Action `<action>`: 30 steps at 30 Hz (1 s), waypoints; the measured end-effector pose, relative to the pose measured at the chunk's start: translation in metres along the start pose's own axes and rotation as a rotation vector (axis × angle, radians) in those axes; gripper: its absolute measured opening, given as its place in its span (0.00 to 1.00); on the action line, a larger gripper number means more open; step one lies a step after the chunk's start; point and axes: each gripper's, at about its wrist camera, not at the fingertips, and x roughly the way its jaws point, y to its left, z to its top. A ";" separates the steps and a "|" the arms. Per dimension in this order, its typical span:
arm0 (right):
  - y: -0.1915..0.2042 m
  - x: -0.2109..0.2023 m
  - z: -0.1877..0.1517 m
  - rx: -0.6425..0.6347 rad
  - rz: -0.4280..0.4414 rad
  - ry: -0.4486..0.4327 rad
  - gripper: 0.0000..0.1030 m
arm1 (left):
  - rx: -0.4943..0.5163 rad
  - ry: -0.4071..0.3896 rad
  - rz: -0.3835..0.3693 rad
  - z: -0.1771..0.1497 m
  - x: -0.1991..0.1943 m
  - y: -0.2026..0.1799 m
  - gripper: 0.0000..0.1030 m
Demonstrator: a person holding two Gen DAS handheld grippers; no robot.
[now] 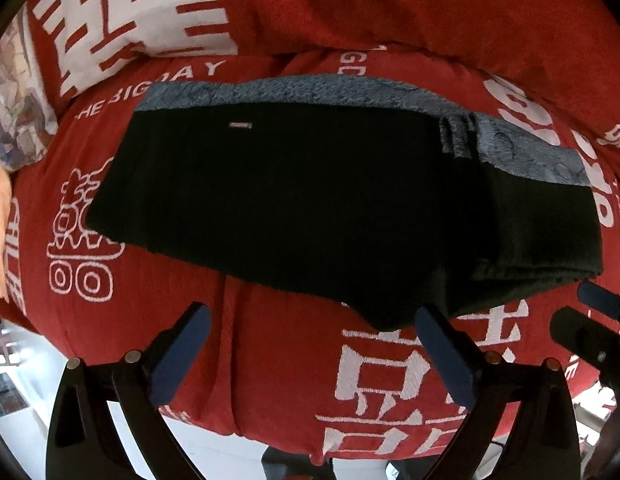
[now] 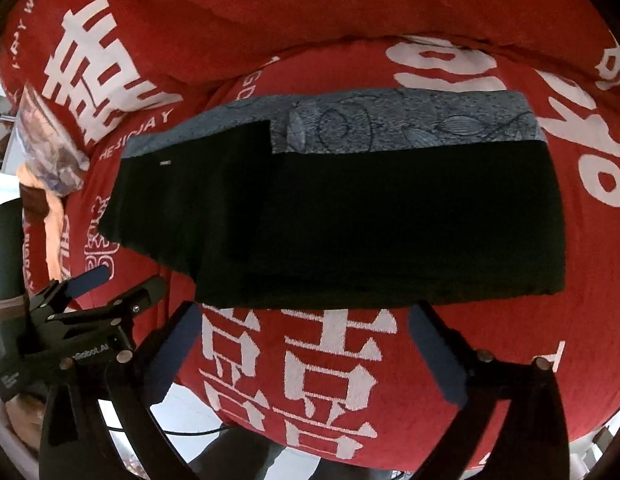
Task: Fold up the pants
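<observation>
The bed has a red blanket (image 1: 294, 360) with big white letters on it. The black pants (image 1: 290, 204) lie in the middle of the bed, folded into a neat flat block, with a strip of blue fuzzy lining (image 2: 410, 124) showing along the far side. My left tongs (image 1: 314, 356) are wide apart and hold nothing. My right tongs (image 2: 306, 356) are wide apart too, near the bed's front edge. I think the folding is about done, maybe one more fold is left.
</observation>
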 end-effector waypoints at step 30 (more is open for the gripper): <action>0.094 0.068 0.004 -0.064 -0.127 0.122 1.00 | -0.187 0.042 -0.119 0.007 0.046 0.148 1.00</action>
